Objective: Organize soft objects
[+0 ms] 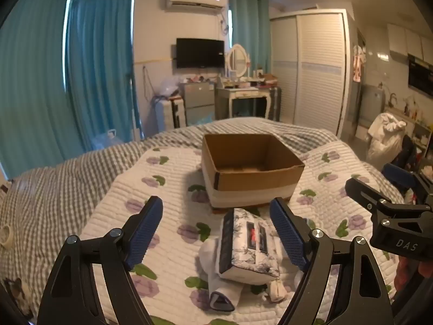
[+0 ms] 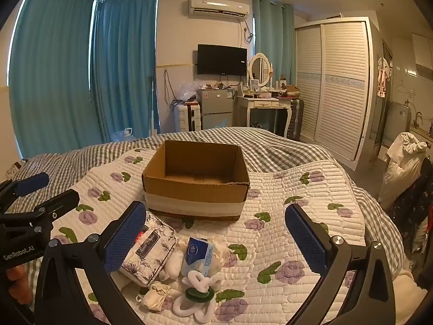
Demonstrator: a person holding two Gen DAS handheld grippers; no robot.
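Observation:
An open cardboard box (image 1: 259, 180) (image 2: 194, 189) stands on the quilted floral bedspread. Before it lies a pile of soft things: a floral-printed tissue pack (image 1: 247, 246) (image 2: 151, 252), a small blue tissue pack (image 2: 197, 253), white socks (image 1: 219, 281) (image 2: 173, 264), a beige pouch (image 2: 155, 298) and a white fluffy flower toy (image 2: 197, 295). My left gripper (image 1: 216, 230) is open, its fingers on either side of the floral pack and above it. My right gripper (image 2: 216, 235) is open and empty above the pile. The right gripper also shows in the left wrist view (image 1: 389, 211).
The bed has a grey checked sheet (image 2: 270, 146) beyond the quilt (image 2: 284, 243). The left gripper shows at the left edge of the right wrist view (image 2: 29, 211). A roll of tape (image 1: 6, 234) lies at the bed's left. Wardrobe, dresser and curtains stand far behind.

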